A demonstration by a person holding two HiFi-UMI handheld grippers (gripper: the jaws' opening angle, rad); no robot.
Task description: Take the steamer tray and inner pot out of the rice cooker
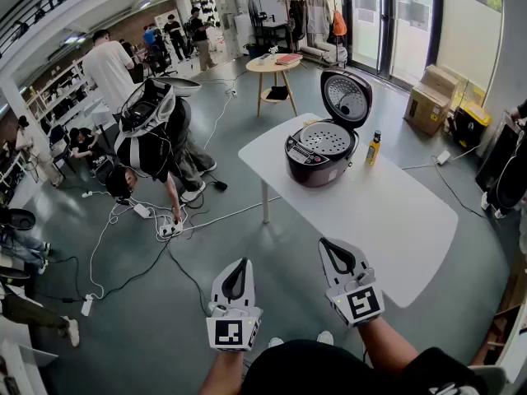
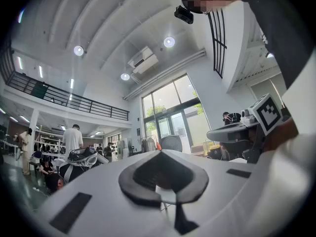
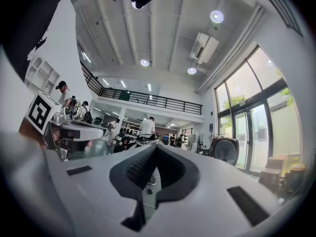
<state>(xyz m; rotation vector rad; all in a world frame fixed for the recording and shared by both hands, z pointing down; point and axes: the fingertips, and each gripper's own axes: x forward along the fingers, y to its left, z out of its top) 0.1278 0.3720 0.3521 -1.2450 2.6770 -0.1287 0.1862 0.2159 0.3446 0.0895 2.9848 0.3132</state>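
Note:
A dark rice cooker (image 1: 319,155) stands on the white table (image 1: 387,220) with its lid (image 1: 346,97) raised. A perforated steamer tray (image 1: 325,138) sits in its top; the inner pot below it is hidden. My left gripper (image 1: 237,268) and right gripper (image 1: 329,246) are both shut and empty, held low in front of me, well short of the cooker. The left one hangs over the floor, the right one at the table's near edge. In both gripper views the jaws are closed, pointing slightly upward into the room, left gripper (image 2: 160,154) and right gripper (image 3: 154,149).
A small yellow bottle (image 1: 373,148) stands on the table right of the cooker. A person (image 1: 156,142) bends over cables (image 1: 156,220) on the floor at left. A round wooden side table (image 1: 273,66) and cardboard boxes (image 1: 432,97) lie beyond.

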